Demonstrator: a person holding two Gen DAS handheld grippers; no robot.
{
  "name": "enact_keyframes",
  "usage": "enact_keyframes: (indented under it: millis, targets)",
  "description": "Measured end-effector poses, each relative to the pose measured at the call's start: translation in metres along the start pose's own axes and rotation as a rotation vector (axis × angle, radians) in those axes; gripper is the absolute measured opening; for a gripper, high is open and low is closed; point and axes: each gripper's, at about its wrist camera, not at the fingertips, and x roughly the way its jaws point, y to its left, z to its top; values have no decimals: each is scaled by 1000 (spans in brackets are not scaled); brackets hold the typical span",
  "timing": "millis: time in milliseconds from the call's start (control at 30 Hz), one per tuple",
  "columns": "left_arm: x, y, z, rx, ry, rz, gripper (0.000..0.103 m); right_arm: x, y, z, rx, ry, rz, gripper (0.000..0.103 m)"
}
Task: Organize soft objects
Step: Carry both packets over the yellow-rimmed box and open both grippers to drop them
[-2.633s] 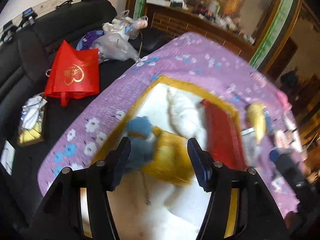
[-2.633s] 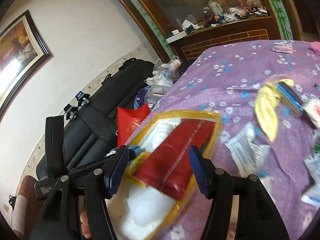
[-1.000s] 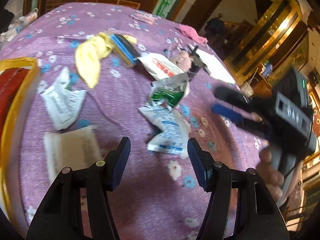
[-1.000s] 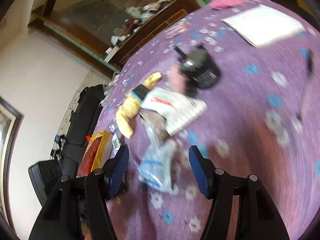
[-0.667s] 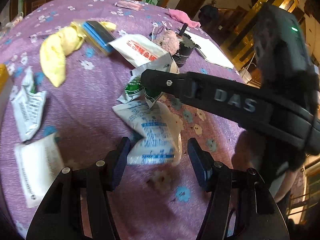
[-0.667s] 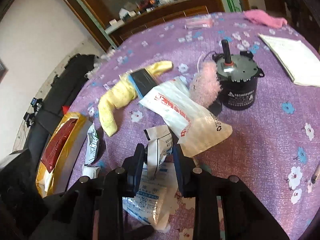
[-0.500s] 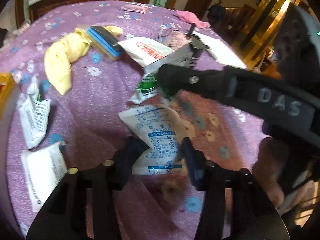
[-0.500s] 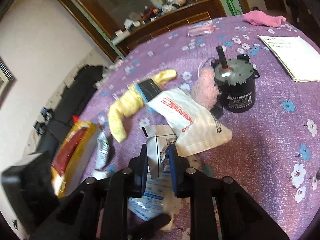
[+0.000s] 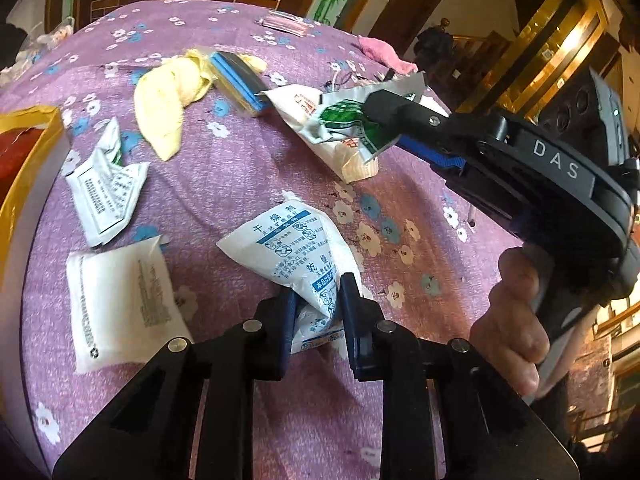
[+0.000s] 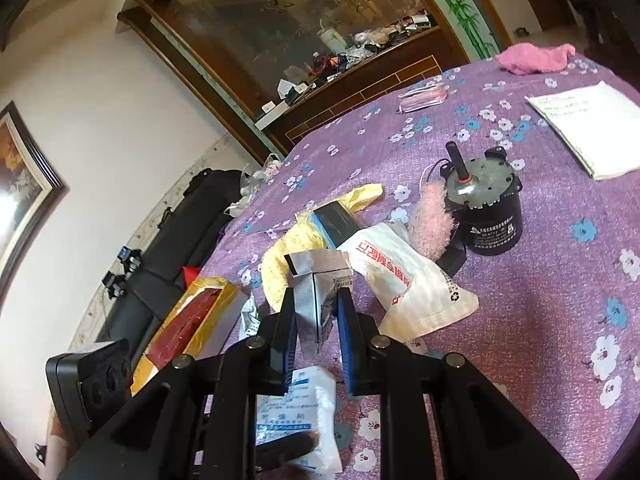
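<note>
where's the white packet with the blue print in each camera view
Left wrist: the blue-print packet lies at centre, its near corner pinched in the left gripper.
Right wrist: it sits at the bottom centre, below the right gripper.
Shared landmark: the yellow cloth.

Blue-print packet (image 9: pixel 294 254): near end pinched and hidden betw. left tongs (image 9: pixel 319 302); print too small to read.
Silver-green packet (image 10: pixel 320 284): lower part covered by right tongs (image 10: pixel 316 312) in right wrist view.
Gold tray (image 9: pixel 24 152): cut off by left edge, left wrist view; contents mostly out of frame.
Yellow cloth (image 10: pixel 296 248): partly hidden behind packet, right wrist view.
Notepad (image 10: pixel 588 124): writing illegible.
Cabinet shelf (image 10: pixel 352 56): clutter too small to ID.
</note>
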Motion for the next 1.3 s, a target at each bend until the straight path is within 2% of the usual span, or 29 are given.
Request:
enact_keyframes:
  millis: [200, 367, 567, 867, 1033, 1300]
  targets:
    - [-12, 7, -6, -47, -3, -72, 20, -17, 2, -6, 4, -42, -3, 17]
    - [-22, 10, -14, -59, -5, -112, 20, -40, 4, -27, 95, -53, 12, 17]
    - [-41, 17, -18, -88, -29, -158, 20, -52, 8, -39, 147, -72, -38, 17]
    - [-85, 42, -18, -137, -112, -171, 20, -47, 40, -45, 132, -77, -22, 17]
    - [-113, 60, -15, -174, -201, -192, 20, -40, 60, -46, 112, -66, -2, 17]
    - [-153, 87, -12, -211, -280, -170, 20, -18, 102, -49, 26, -26, 2, 17]
